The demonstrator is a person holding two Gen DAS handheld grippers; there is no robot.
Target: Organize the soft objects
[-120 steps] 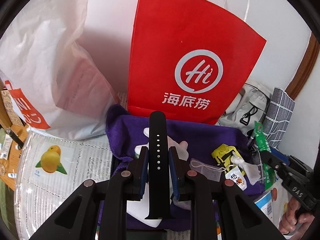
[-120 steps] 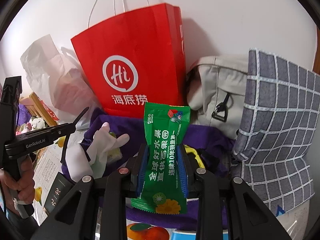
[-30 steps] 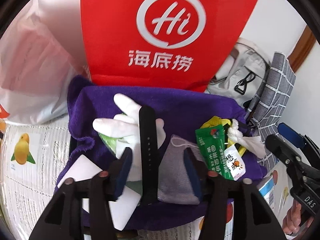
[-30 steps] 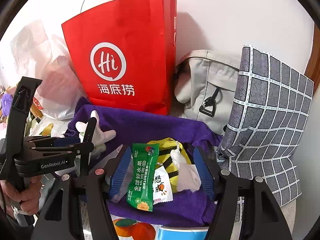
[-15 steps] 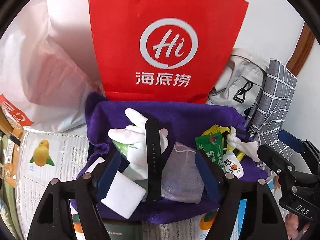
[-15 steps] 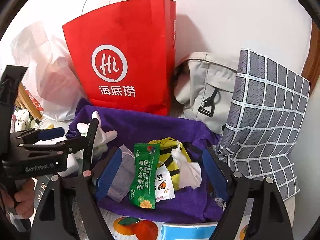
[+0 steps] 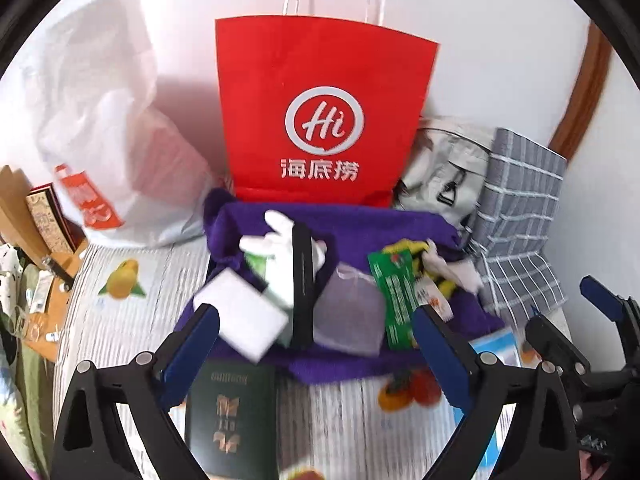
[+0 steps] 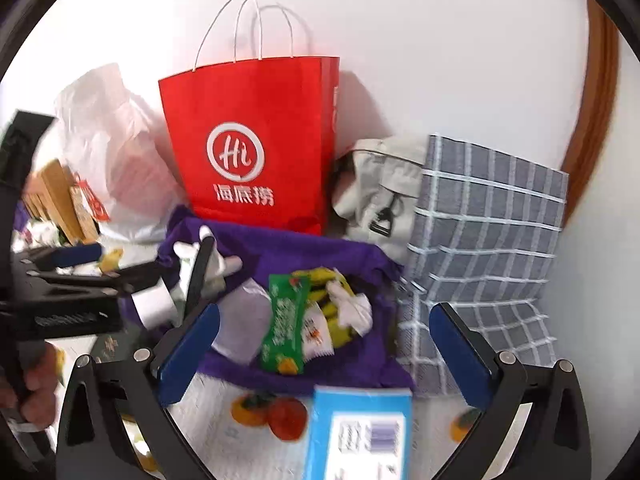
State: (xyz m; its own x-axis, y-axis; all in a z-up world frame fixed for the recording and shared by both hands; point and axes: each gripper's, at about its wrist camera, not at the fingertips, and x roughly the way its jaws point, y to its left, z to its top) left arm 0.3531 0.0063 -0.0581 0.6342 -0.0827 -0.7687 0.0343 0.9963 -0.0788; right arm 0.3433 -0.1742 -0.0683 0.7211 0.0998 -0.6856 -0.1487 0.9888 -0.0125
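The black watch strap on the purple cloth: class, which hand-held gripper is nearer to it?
Left. The left hand-held gripper is open just in front of the black watch strap; the right hand-held gripper is open further right, by the green snack packet.

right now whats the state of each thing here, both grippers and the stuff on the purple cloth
left gripper: open, empty
right gripper: open, empty
purple cloth: spread out in front of the red bag
red bag: upright against the wall
black strap: lying across the white glove
white glove: lying on the cloth
green packet: lying flat on the cloth
mesh pouch: lying flat between strap and packet
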